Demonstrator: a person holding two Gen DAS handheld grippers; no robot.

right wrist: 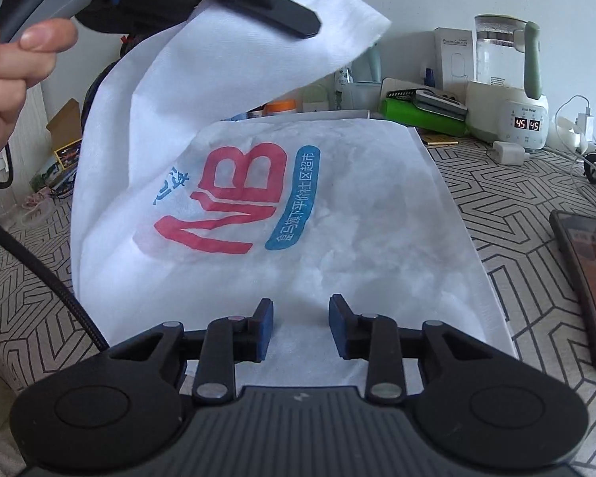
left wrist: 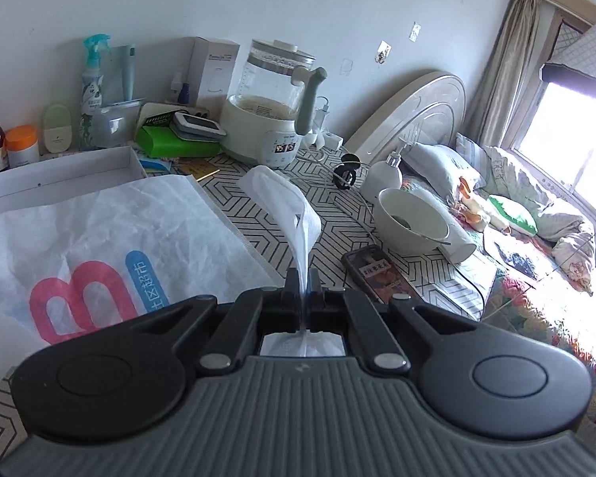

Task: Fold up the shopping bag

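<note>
Left gripper (left wrist: 306, 278): jaws pinched tight on a white strip of the shopping bag (right wrist: 337, 230), raising that side clear of the patterned table (right wrist: 516, 198). A hand (right wrist: 8, 75) grips its handle at upper left. Bag body lies flat at centre, red and blue logo upward. Right gripper (right wrist: 301, 328): jaws partly apart over the near edge, gripping nothing. A phone (right wrist: 588, 278) lies at far right.

White shopping bag (right wrist: 337, 230) half lifted over the patterned worktop (right wrist: 516, 206).

The right gripper (right wrist: 301, 328) sits low over the bag's near edge, its fingers (right wrist: 264, 330) apart with nothing pinched between them. Upper left, a hand (right wrist: 8, 79) holds the left gripper (right wrist: 294, 20), which raises one side of the bag. A phone (right wrist: 588, 278) lies at right, a kettle (right wrist: 504, 79) behind.
</note>
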